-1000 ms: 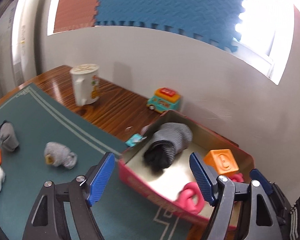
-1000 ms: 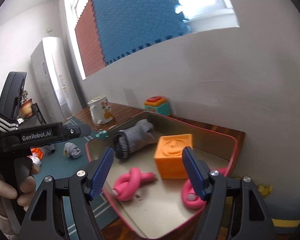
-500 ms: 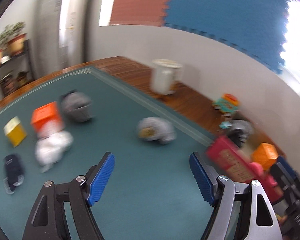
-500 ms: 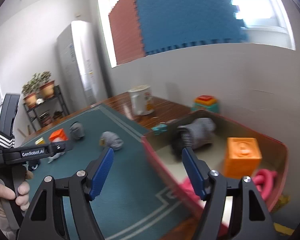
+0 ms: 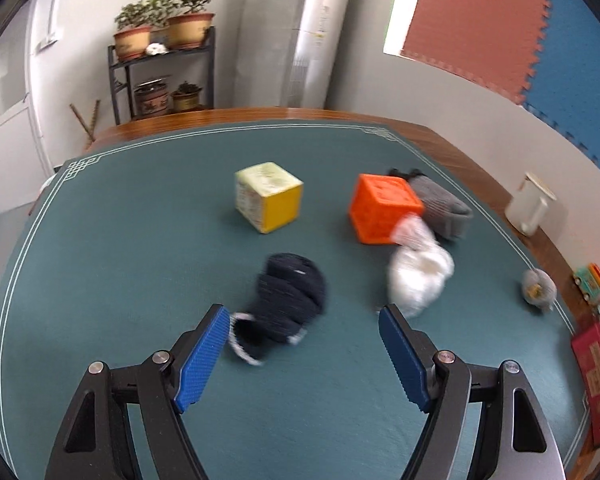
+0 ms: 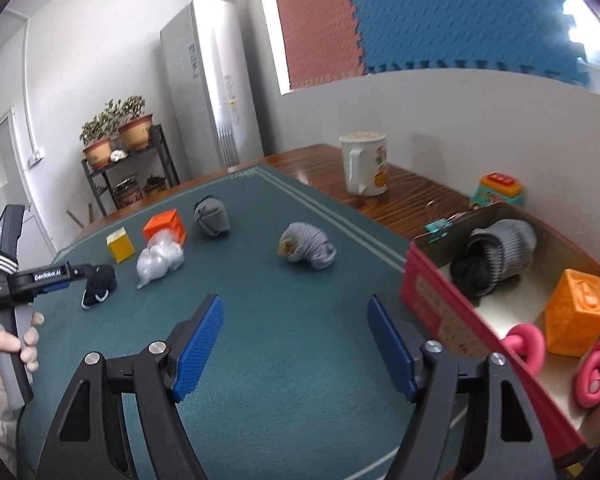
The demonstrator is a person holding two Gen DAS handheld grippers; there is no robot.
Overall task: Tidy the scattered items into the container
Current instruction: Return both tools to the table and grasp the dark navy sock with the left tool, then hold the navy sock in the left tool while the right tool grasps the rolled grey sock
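Observation:
My left gripper (image 5: pixel 304 344) is open and empty, just in front of a dark navy rolled sock (image 5: pixel 288 304) on the green mat. Behind it lie a yellow cube (image 5: pixel 268 200), an orange cube (image 5: pixel 384 214), a white plastic bundle (image 5: pixel 418 272), a grey sock (image 5: pixel 440 206) and a light grey sock (image 5: pixel 538 290). My right gripper (image 6: pixel 294 344) is open and empty over the mat, left of the red box (image 6: pixel 440 304), which holds a grey-black sock (image 6: pixel 496 256), an orange cube (image 6: pixel 580 316) and pink rings (image 6: pixel 596 372). The light grey sock (image 6: pixel 308 246) lies ahead of it.
A white mug (image 6: pixel 364 164) and a toy bus (image 6: pixel 498 190) stand on the wooden table by the wall. A small teal toy (image 6: pixel 438 226) lies behind the box. A plant shelf (image 5: pixel 164 72) and a tall white air conditioner (image 6: pixel 212 92) stand beyond the table.
Both grippers have swung left, away from the red box and over the mat. The left one now faces the navy sock and cubes. Both stayed open.

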